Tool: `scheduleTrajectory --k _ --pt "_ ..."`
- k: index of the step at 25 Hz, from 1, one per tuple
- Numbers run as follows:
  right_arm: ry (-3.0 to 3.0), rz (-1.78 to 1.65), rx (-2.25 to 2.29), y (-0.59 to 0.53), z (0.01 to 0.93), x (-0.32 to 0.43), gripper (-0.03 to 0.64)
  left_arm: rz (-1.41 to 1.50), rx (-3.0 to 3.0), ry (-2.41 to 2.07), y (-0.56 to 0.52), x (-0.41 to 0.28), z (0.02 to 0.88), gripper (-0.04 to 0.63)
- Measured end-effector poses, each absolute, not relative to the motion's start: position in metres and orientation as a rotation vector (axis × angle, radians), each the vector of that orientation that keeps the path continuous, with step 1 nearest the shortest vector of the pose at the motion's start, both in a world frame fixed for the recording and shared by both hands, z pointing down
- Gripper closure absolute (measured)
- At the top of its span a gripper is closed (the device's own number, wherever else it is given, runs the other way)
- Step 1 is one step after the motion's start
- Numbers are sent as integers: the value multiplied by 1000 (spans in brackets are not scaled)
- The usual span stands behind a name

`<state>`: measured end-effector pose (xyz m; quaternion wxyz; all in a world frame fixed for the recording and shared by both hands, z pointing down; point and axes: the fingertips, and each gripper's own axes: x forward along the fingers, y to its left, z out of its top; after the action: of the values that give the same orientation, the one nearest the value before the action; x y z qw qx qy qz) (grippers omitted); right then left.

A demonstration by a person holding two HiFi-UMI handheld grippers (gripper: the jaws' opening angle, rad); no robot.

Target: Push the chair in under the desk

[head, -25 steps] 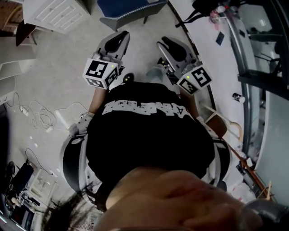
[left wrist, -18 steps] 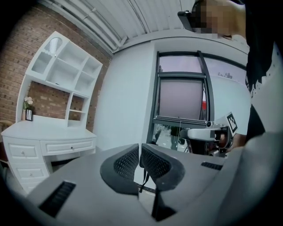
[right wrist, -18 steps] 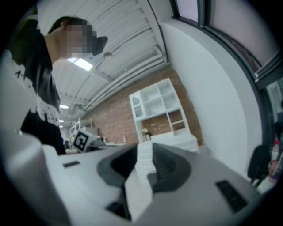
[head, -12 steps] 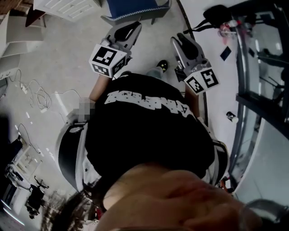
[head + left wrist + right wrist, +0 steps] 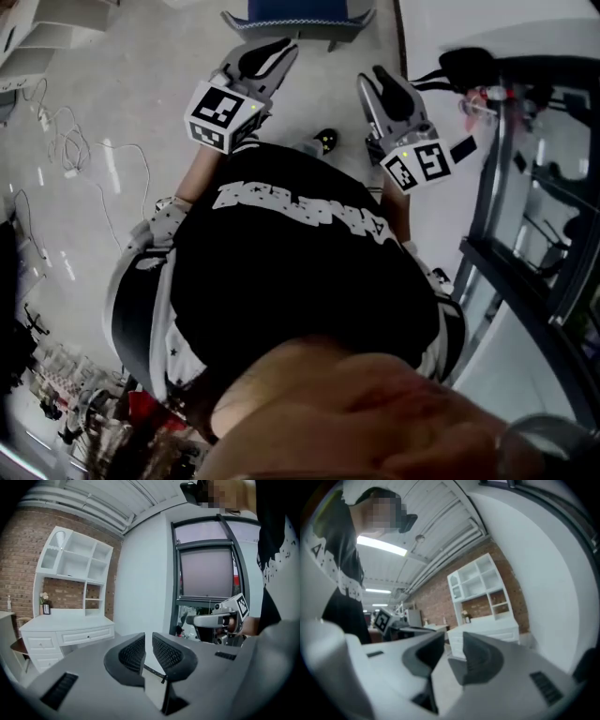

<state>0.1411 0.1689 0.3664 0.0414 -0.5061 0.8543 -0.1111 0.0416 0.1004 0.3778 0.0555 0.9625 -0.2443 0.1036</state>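
Note:
A blue chair seat on a grey frame [image 5: 298,13] shows at the top edge of the head view. A white desk with a shelf hutch [image 5: 70,630] stands against a brick wall; the right gripper view also shows this desk [image 5: 490,625]. My left gripper [image 5: 267,58] points toward the chair, a short way off. Its jaws have just been opening to a narrow gap, and the left gripper [image 5: 147,651] holds nothing. My right gripper [image 5: 386,89] is beside it. Its jaws have also been opening, and the right gripper [image 5: 453,656] is empty.
White cables [image 5: 75,141] trail over the grey floor at the left. A small black object [image 5: 325,141] lies on the floor between the grippers. A black-framed glass partition [image 5: 525,187] runs along the right. Clutter [image 5: 56,412] sits at the bottom left.
Both grippers have moved up the view toward the blue chair, and the floor has slid as the person turned. The jaws of both stand a little wider.

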Motion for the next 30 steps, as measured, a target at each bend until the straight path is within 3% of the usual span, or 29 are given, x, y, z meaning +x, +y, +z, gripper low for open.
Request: scheduleTrajectory --k 11,18,30 --pt "2857 -284 -1410 126 392 122 482 492 2844 -995 79 8 405 480" --pt "3043 -230 -1492 89 419 127 443 755 2855 -1031 51 7 437 415" --pt "3205 -430 -1500 26 466 124 397 1035 2831 -906 -7 19 496 359"
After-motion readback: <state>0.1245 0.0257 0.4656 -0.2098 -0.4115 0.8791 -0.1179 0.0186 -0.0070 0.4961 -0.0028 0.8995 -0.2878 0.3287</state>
